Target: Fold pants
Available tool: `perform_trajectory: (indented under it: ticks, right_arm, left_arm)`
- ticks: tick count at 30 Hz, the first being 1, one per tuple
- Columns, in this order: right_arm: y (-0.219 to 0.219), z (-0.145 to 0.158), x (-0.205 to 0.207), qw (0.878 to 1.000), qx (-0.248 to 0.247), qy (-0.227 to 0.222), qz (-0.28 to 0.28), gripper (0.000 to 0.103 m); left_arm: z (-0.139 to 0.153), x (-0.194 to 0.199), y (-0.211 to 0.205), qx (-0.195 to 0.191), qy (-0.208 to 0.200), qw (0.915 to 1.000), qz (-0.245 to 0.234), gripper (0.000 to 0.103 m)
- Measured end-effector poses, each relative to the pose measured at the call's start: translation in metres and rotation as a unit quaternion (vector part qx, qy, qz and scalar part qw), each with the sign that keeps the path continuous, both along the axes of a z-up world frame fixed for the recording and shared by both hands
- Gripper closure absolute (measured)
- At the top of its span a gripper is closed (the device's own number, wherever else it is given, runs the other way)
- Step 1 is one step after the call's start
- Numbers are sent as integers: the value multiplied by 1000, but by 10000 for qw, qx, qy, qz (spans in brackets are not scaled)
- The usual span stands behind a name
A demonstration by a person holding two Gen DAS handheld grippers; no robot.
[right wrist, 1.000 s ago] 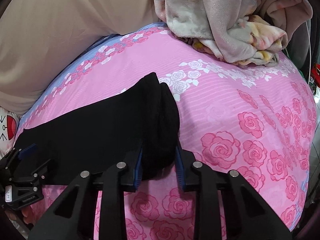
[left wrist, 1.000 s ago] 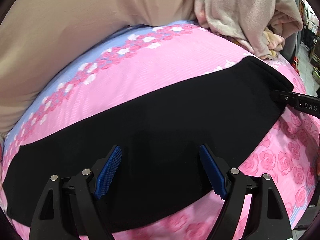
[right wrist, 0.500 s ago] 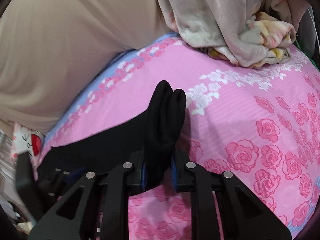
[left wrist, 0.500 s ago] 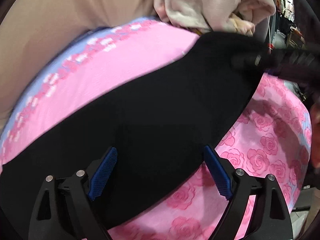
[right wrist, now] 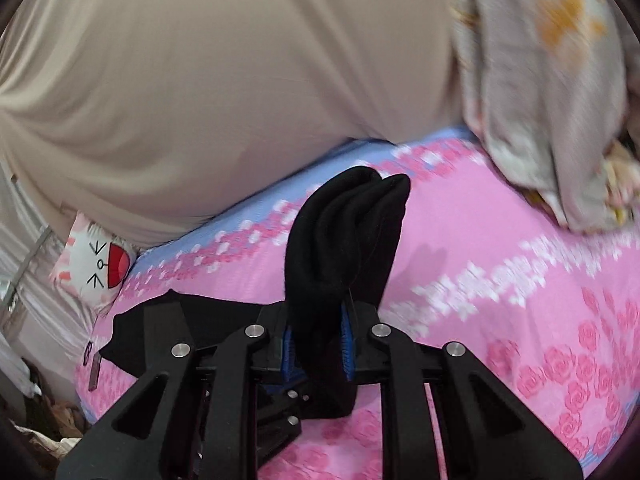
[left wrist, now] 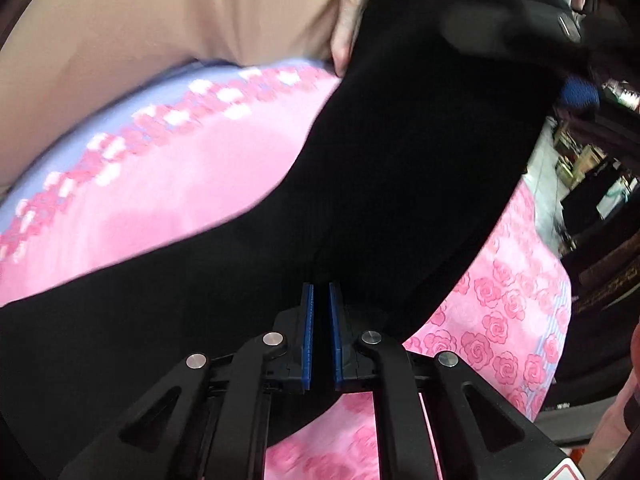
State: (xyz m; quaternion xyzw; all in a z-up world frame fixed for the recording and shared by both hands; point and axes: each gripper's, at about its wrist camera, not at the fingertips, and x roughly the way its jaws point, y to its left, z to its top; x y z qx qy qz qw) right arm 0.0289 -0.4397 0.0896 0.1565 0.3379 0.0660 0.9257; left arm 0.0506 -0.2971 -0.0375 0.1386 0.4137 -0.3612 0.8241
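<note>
One bed [right wrist: 500, 248] under a pink rose-print sheet with a lilac band along the far edge. One broad beige cloth [right wrist: 224, 80] rising behind it, filling the back of both views. One crumpled pale floral blanket [right wrist: 552, 92] heaped on the bed's far right corner. One small cushion [right wrist: 98, 264] with a cartoon cat face wedged at the left, between beige cloth and sheet.

One pair of black pants [left wrist: 400, 184], partly spread flat on the sheet at the left, partly lifted off the bed at the right, the raised end hanging in a long dark sweep up toward the top right of the left view. Seen from the right view [right wrist: 340, 248] as one bunched fold standing up above the sheet.

Two pairs of tongs. Left tongs [left wrist: 321, 300] drawn nearly together, only a thin slit between the blue pads, pinching a ridge of the black fabric near the near edge of the pants. Right tongs [right wrist: 318, 336] closed narrowly on the bunched end of the pants, cloth filling the gap between the pads and sticking up well above the tips; blurred, also at the top right of the left view [left wrist: 576, 96].

One bare hand edge at the lower right of the left view, too blurred to tell more.
</note>
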Motion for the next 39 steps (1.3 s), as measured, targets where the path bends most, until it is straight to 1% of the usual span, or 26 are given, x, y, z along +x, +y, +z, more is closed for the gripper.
perform_trajectory:
  ticks: [3,6,10,11,13,14,15,16,18,21,24,26,29,30,31,33,34,35,37,38,39]
  right_arm:
    - [40,24,12,9990,-215,-196,339,86]
    - [86,42,24,9962,-349,-357,720,86]
    - [148,52,39,9905,-458,-445,1221,86]
    - [168,52,45,9884,-490,-443,1365,86]
    - [201,50,52,9845,-559,-419,1608,86]
    - [223,47,57,9819,-587,-384,1760,86]
    - [241,44,62,9794,-625,-352,1887,86]
    - [253,41,64,9776,-653,-326,1975,86]
    - [290,28,73,9715,-733,-201,2245,86]
    - [330,3,81,9646,-785,44,2516,86]
    - [367,-33,89,9564,-946,327,2745,86]
    - [386,-58,96,9522,-936,551,2857,86]
    - [405,-98,108,9474,-848,899,2952,86]
    - [408,-109,110,9464,-780,1018,2966,86]
    - [412,-120,113,9452,-695,1130,2984,86]
    - [415,-137,116,9436,-504,1313,2997,86]
    - [416,-141,117,9431,-491,1342,3001,86]
    - [418,-148,117,9410,-482,1405,3040,86]
    - [423,-157,114,9375,-504,1487,3106,86]
    - [425,-164,112,9347,-523,1557,3152,85]
    - [427,-169,111,9320,-533,1601,3208,82]
  left_arm:
    - [19,0,29,-130,-149,9996,216,96]
    - [34,4,67,-255,-269,9979,528,96]
    - [52,7,127,-423,-473,9932,981,96]
    - [56,6,142,-452,-538,9917,1074,94]
    - [64,5,172,-567,-643,9881,1274,82]
    - [68,4,186,-625,-687,9864,1354,62]
    - [71,1,200,-680,-771,9840,1458,49]
    - [74,-1,216,-695,-886,9806,1607,48]
    - [71,0,240,-601,-961,9764,1839,48]
    - [56,7,272,-437,-821,9713,2189,48]
    - [24,17,306,-215,-555,9654,2539,48]
    - [4,21,323,-44,-429,9609,2735,48]
    - [-25,27,352,209,-206,9547,2960,48]
    - [-35,29,358,264,-84,9536,2999,48]
    - [-41,27,364,243,-51,9541,2985,48]
    - [-41,17,366,284,-263,9559,2911,48]
    - [-39,9,369,354,-385,9563,2877,48]
    - [-37,4,372,346,-445,9569,2849,48]
    - [-33,-8,383,284,-508,9582,2800,48]
    - [-30,-14,393,230,-504,9574,2834,48]
    - [-27,-16,403,167,-467,9556,2906,48]
